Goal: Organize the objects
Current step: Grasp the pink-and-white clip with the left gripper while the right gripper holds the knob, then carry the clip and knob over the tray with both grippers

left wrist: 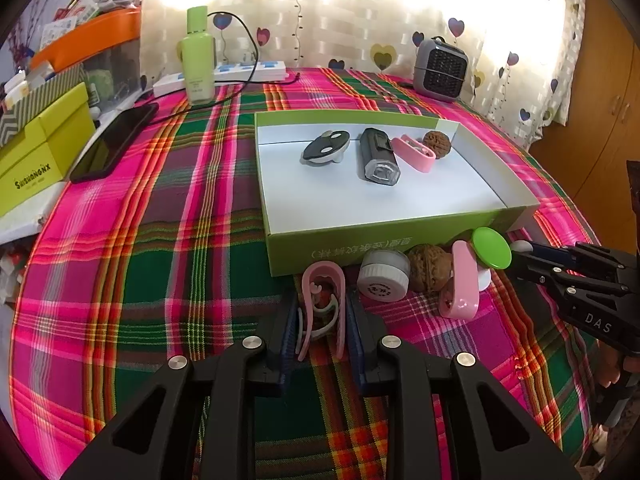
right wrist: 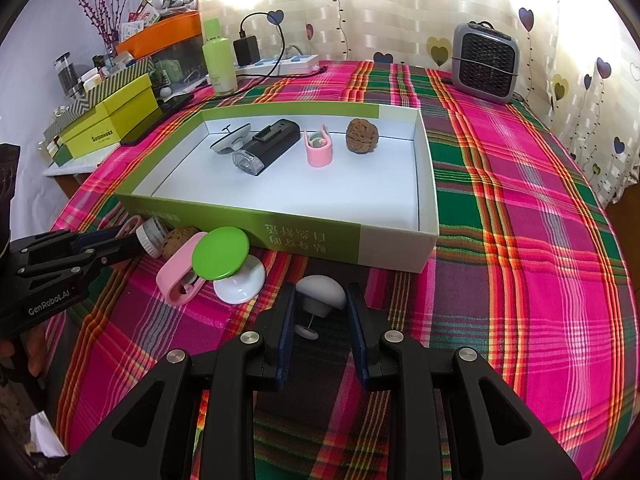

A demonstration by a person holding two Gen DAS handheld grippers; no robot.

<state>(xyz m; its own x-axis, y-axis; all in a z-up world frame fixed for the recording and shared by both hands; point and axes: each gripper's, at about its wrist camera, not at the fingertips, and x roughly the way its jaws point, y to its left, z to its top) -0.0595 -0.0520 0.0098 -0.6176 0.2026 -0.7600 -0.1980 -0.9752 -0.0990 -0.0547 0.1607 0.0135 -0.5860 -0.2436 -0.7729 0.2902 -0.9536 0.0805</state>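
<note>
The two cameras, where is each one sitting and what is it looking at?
Left wrist view: on the left gripper, looking down over its fingers, shut on a pink clip, toward the green box; the right gripper shows at right.
Right wrist view: on the right gripper, its fingers around a white knob, facing the same box; the left gripper shows at left.
Both share the box, the walnut inside and the green disc.

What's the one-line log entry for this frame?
left gripper: shut on pink clip | right gripper: shut on white knob | box: four items inside | stage: pre-lift
</note>
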